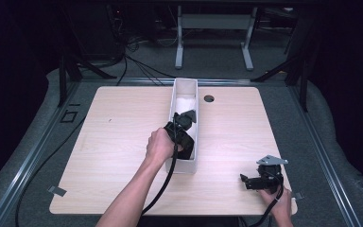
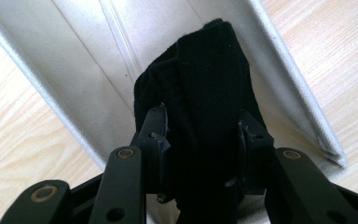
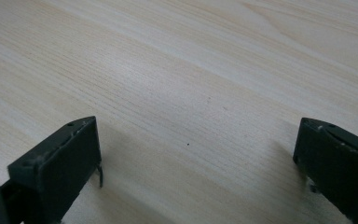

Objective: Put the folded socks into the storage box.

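1. We hold the left gripper (image 2: 200,140) inside the box (image 1: 176,94), a long white tray standing lengthwise at the middle of the table (image 1: 113,142).
2. Its jaws are pinched in on a black cloth (image 2: 205,79), one pad on each side of the bunched fabric. It looks like a folded sock or strap, though we cannot be sure from the weave alone.
3. The cloth is over the box floor, between the two long walls; whether its far end rests on the floor or hangs clear we cannot tell.
4. In the high view, something white (image 1: 185,101) lies at the far end of the box, beyond the cloth.
5. We judge the cloth light, soft and limp: it will sag and fold wherever it is not held, and it will not break or slip much against the pads.
6. A hold across the bunched middle, as now, gathers several layers and seems the safest place.
7. Our right gripper (image 1: 246,181) rests near the right front corner of the table, jaws wide apart and holding nothing, well apart from the box.
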Demonstrator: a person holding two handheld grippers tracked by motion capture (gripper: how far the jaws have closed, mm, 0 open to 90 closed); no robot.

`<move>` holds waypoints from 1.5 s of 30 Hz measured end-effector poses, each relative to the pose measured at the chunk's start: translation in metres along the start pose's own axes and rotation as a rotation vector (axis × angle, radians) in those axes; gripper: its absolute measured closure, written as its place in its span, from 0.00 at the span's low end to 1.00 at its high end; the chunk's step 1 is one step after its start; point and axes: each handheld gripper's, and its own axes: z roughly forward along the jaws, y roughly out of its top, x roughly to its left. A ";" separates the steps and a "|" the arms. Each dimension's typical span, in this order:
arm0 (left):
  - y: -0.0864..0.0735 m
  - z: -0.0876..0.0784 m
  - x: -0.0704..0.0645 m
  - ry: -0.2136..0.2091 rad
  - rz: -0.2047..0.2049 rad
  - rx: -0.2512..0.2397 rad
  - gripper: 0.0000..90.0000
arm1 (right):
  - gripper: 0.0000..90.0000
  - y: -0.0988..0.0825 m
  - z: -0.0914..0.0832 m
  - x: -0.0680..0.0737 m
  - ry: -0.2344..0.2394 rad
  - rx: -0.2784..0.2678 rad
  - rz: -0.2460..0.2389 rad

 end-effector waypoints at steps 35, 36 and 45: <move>-0.006 -0.026 0.009 0.031 -0.023 -0.053 0.19 | 0.00 0.000 0.000 0.000 -0.001 0.005 0.005; -0.007 -0.028 0.010 0.030 -0.025 -0.058 0.18 | 0.00 0.000 0.000 0.000 0.002 0.003 0.005; -0.019 -0.050 0.022 0.033 -0.028 -0.104 0.05 | 0.00 0.000 0.000 0.000 0.003 0.003 0.005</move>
